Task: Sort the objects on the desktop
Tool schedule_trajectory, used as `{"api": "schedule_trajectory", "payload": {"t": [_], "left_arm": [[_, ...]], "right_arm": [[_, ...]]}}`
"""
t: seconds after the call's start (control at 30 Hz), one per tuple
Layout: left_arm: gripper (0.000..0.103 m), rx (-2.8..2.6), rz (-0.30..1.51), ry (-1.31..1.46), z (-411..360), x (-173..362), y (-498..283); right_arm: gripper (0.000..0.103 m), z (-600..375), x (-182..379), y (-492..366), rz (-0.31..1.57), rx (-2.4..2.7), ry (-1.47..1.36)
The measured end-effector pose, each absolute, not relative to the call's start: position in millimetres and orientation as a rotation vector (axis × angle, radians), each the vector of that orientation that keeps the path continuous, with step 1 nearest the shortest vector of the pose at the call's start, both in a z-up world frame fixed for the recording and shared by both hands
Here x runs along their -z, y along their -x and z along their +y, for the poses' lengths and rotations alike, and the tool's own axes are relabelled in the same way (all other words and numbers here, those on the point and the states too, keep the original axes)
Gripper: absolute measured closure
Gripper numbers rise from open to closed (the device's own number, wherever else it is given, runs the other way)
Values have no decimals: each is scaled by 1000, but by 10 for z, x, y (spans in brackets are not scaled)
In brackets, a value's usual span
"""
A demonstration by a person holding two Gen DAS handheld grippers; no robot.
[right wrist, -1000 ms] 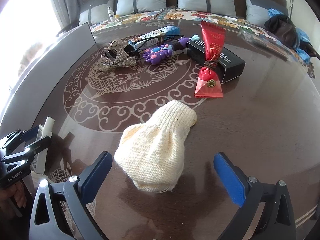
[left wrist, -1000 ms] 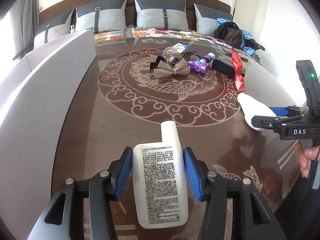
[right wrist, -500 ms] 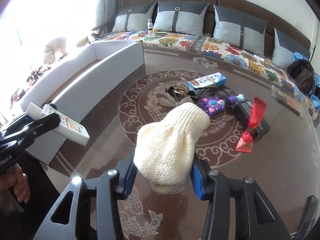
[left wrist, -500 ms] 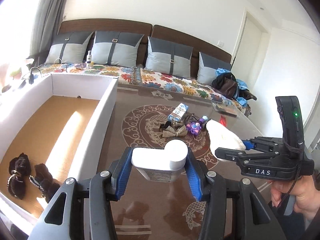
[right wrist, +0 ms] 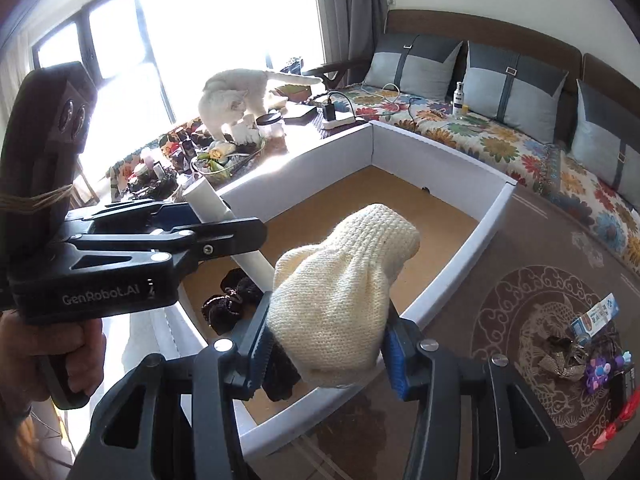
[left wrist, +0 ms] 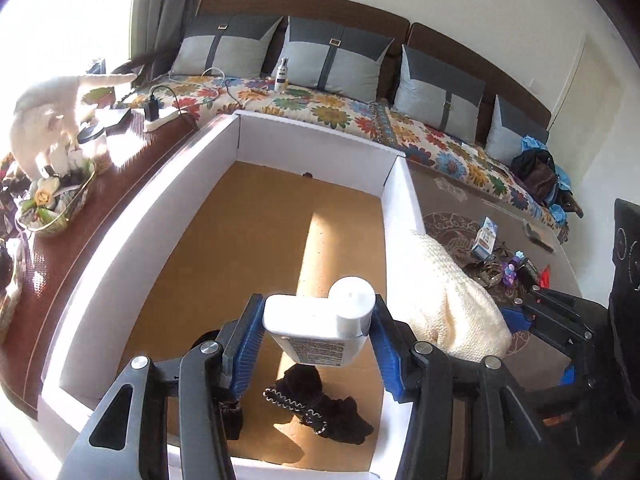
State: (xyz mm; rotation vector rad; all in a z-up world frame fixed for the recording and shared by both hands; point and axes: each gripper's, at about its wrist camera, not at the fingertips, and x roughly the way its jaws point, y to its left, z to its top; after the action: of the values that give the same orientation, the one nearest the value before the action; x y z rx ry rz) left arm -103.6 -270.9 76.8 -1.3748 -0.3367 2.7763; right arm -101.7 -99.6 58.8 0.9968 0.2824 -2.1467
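My left gripper (left wrist: 316,344) is shut on a white sunscreen bottle (left wrist: 320,322) and holds it above the near end of the white-walled box (left wrist: 394,216) with a brown floor. The bottle also shows in the right wrist view (right wrist: 224,220). My right gripper (right wrist: 328,344) is shut on a cream knitted mitten (right wrist: 344,292) and holds it over the box's right wall; the mitten also shows in the left wrist view (left wrist: 452,300). Black hair accessories (left wrist: 316,408) lie on the box floor under the bottle.
On the brown patterned table (right wrist: 520,248) at the right lie a bow (right wrist: 560,356), a purple toy (right wrist: 600,372), a blue-white carton (right wrist: 596,314) and a red pouch (right wrist: 624,412). A white cat (right wrist: 236,100) stands by a cluttered basket (left wrist: 56,204) left of the box. A sofa runs behind.
Both grippers swung left from over the table to the box, still holding the bottle and the mitten. The box interior now fills both views.
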Motion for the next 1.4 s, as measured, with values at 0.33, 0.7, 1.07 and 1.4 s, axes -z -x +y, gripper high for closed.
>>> {"api": "schedule_trajectory", "payload": {"t": [0.33,0.7,1.07,1.4], "left_arm": [[29,-2870,-346,1524,-2884,-376,979],[13,-3024,-280,1046,-2099,-1164,402],[0,-2652,-148,1119,-6,-744,468],[0,-2582,85,1403,874,438,807]], "right_arm": [[9,-817,-436,1141,276,2197,-1023],[4,1471,400,705,403,2586,-1143],[4,3093,666,630,53,2810,-1420],[4,3067,830,830,-4,2763,-1469]]}}
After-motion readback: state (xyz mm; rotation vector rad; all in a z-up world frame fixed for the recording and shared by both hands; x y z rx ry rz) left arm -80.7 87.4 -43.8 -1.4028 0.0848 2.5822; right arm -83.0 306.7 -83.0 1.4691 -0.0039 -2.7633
